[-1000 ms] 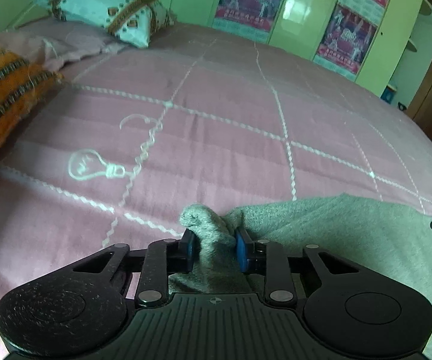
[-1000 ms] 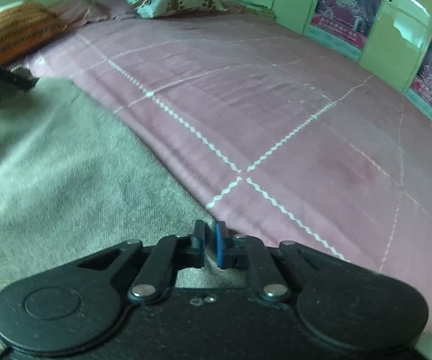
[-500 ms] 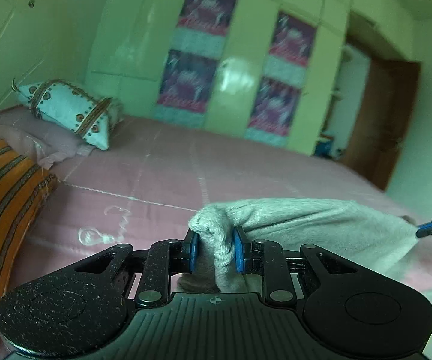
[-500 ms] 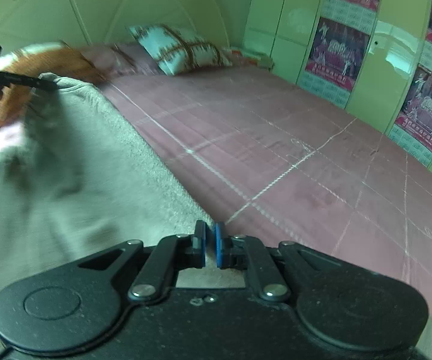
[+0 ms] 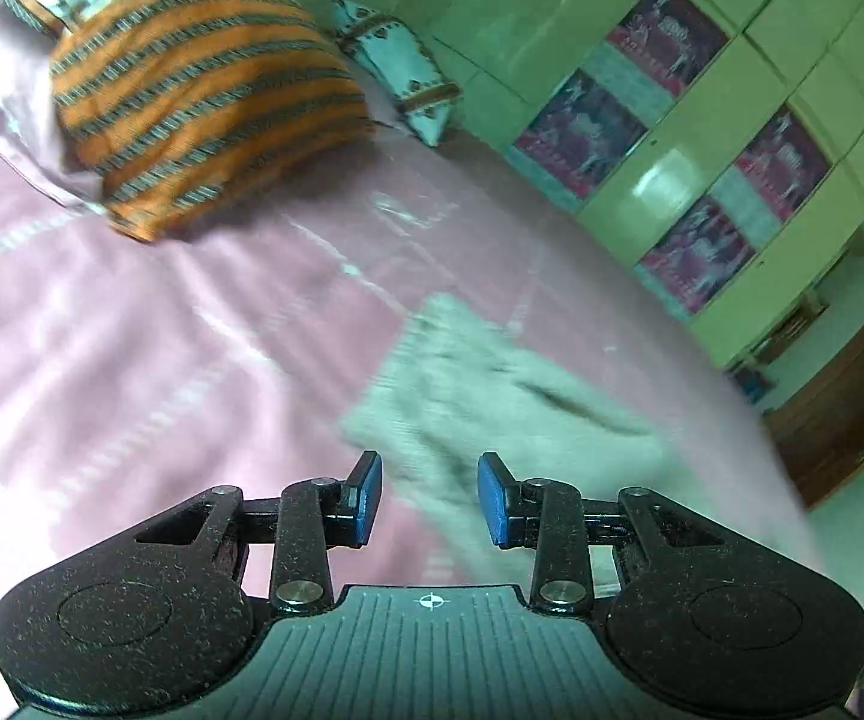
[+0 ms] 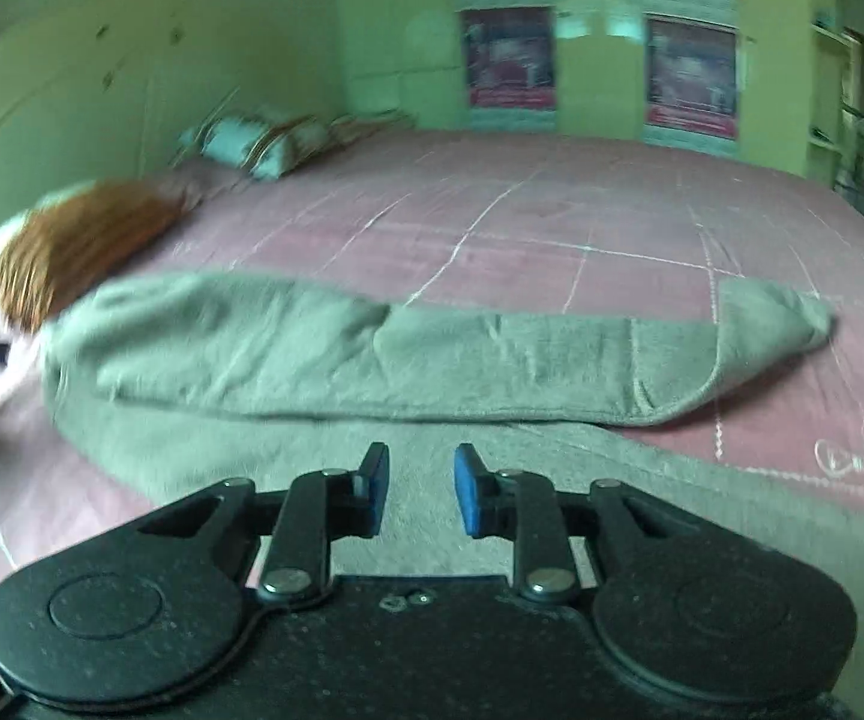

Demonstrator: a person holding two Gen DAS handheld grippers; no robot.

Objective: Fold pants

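Observation:
Grey pants [image 6: 408, 354] lie on the pink bedspread [image 6: 552, 222], folded lengthwise so one layer rests on the other, with a turned-over end at the right. In the left wrist view the pants [image 5: 492, 384] show blurred, just beyond the fingers. My left gripper [image 5: 430, 498] is open and empty above the near edge of the cloth. My right gripper [image 6: 417, 489] is open and empty over the lower layer of the pants.
An orange striped pillow [image 5: 204, 90] and a white patterned pillow [image 5: 396, 66] lie at the head of the bed. Green wardrobe doors with posters [image 5: 690, 168] stand behind the bed. A brown door [image 5: 846, 402] is at the right.
Both grippers lifted the pants edge, carried it over, and have now opened and let go. The pants lie folded on the bed; both cameras have pulled back.

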